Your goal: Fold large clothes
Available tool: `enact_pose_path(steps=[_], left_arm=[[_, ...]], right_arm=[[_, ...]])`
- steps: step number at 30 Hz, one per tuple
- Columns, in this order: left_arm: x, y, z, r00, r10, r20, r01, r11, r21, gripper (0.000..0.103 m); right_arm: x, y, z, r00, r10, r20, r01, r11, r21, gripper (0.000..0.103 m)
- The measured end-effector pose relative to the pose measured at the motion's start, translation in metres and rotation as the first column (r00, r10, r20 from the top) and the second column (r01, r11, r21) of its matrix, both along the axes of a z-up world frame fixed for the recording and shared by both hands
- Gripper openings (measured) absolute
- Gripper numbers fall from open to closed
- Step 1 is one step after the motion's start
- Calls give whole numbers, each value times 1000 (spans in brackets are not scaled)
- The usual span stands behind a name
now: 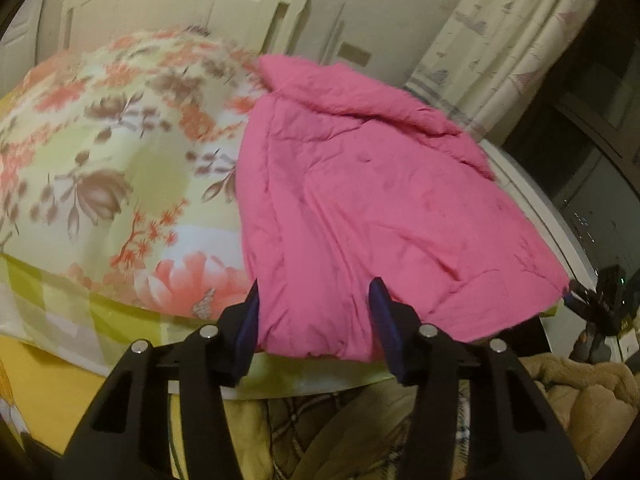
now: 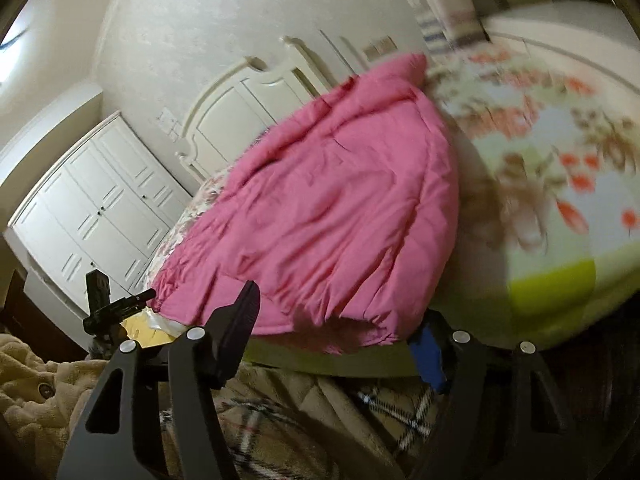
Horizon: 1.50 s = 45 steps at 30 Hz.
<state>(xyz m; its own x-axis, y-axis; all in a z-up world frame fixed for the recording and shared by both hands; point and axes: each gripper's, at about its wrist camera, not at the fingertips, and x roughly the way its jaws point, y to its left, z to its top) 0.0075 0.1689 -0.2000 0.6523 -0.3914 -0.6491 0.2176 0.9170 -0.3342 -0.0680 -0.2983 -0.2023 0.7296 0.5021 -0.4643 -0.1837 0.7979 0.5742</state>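
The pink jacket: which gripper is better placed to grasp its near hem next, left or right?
Probably left. The left gripper has the pink jacket hem between its open fingers; the right gripper straddles a corner, one finger beneath.

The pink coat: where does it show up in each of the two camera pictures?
Left wrist view: the pink coat fills the centre and right, its hem between the left gripper's fingers.
Right wrist view: the pink coat lies in the centre, running up toward the top.
Shared landmark: the flowered bedspread beneath it.
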Motion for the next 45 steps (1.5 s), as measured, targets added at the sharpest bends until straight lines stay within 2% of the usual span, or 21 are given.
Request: enact_pose_path(steps=[2,4,7,8,11,13,17,19,20,23,25,28,29,30,33,34,36,38,39,41,45], left_arm=[[-1,2,0,1000,-11,0,11,1000,-12,52],[4,8,-10,999,22,-40,-23,1000,-10,52],[7,21,-25,995,48,-93,-56,995,-87,61],[7,24,-27,994,53,-98,-63,993,-99,66],[7,27,-31,994,41,-104,-56,989,-140,67],[9,26,-32,995,5,-102,-27,977,-210,67],[12,22,-36,996,-16,-88,-4,976,-219,70],[10,20,-33,995,6,-95,-26,978,-205,52],[7,17,-29,996,5,-86,-22,981,-193,47],[-2,4,-5,1000,-2,7,2,993,-122,42],[1,5,2,999,-17,30,22,987,-160,42],[22,6,-5,1000,-5,-6,4,981,-195,63],[28,4,-9,1000,-2,-22,-2,980,-198,74],[35,1,-14,999,-1,-41,-7,979,-202,78],[47,-9,-23,998,14,-68,-27,980,-198,79],[50,-12,-24,998,27,-58,-37,981,-190,76],[53,-10,-24,997,45,-57,-56,976,-208,51],[52,-6,-21,999,39,-36,-46,970,-238,37],[50,-7,-20,999,37,-21,-41,972,-230,32],[43,-11,-15,999,36,19,-32,981,-193,26],[31,-11,-2,998,33,60,-20,976,-215,22]], right_arm=[[5,2,1,1000,-5,-6,5,1000,-21,72],[8,3,-4,1000,-12,-21,11,1000,-19,72],[10,6,-13,999,-19,-40,18,1000,-22,72],[10,6,-15,999,-20,-45,18,1000,-25,72],[11,3,-18,999,-18,-39,18,1000,-14,72],[12,3,-18,999,-17,-29,17,1000,-5,72],[15,7,-19,1000,-12,-21,11,999,-34,72],[16,8,-21,1000,-20,-22,19,999,-33,72],[16,8,-21,1000,-27,-14,26,999,-31,72],[11,8,-14,999,-35,37,36,999,-14,71],[12,7,-12,999,-30,45,30,1000,5,71],[25,8,-18,1000,-28,2,28,1000,-3,71],[31,9,-22,999,-32,-21,32,999,-1,73],[34,10,-23,999,-36,-17,37,999,16,74],[43,16,-21,999,-38,-21,38,999,13,77],[44,18,-20,999,-39,-19,39,999,-2,77],[45,22,-19,999,-48,-11,48,998,-27,74],[41,22,-18,998,-52,19,52,997,-48,60],[38,24,-17,998,-54,37,57,996,-69,57],[34,25,-15,997,-61,55,66,993,-100,42],[22,30,0,991,-67,116,83,987,-137,35]])
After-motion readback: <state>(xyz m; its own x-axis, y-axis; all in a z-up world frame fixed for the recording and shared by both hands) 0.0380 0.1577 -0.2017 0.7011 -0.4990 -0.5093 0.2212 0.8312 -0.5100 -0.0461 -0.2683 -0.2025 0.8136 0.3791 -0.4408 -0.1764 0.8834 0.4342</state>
